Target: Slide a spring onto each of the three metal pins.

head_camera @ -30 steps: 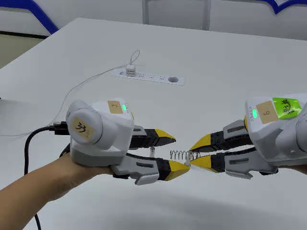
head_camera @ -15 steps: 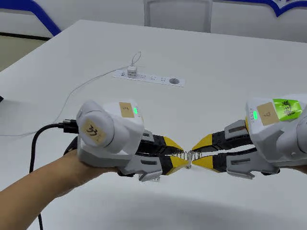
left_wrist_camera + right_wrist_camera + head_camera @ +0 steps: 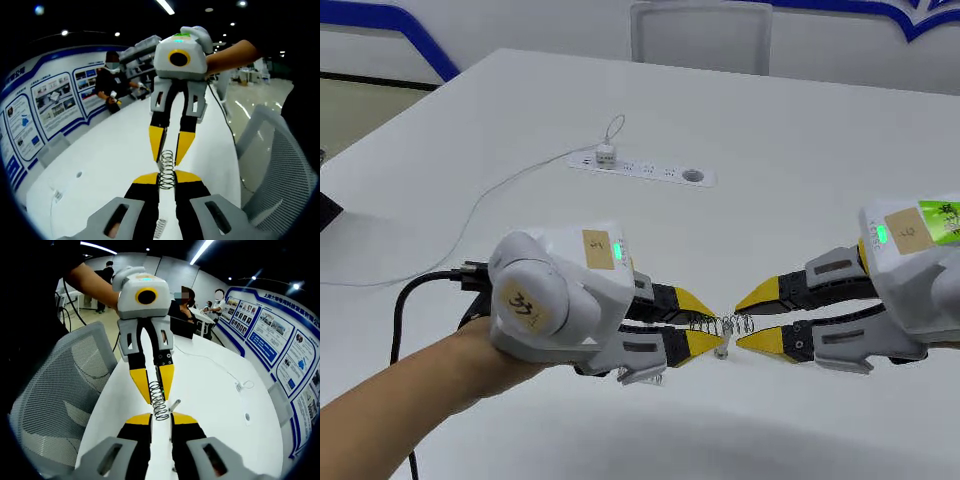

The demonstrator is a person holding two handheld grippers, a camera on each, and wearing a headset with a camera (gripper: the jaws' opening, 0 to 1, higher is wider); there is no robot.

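The spring hangs level between the two tongs, with a short pin just beside it. The left gripper pinches one end, and the right gripper has its jaws spread loosely around the other. With its thin open coils it looks light, springy and likely to buckle or flick away, so it is best held gently by the end coils, leaving the bore free.
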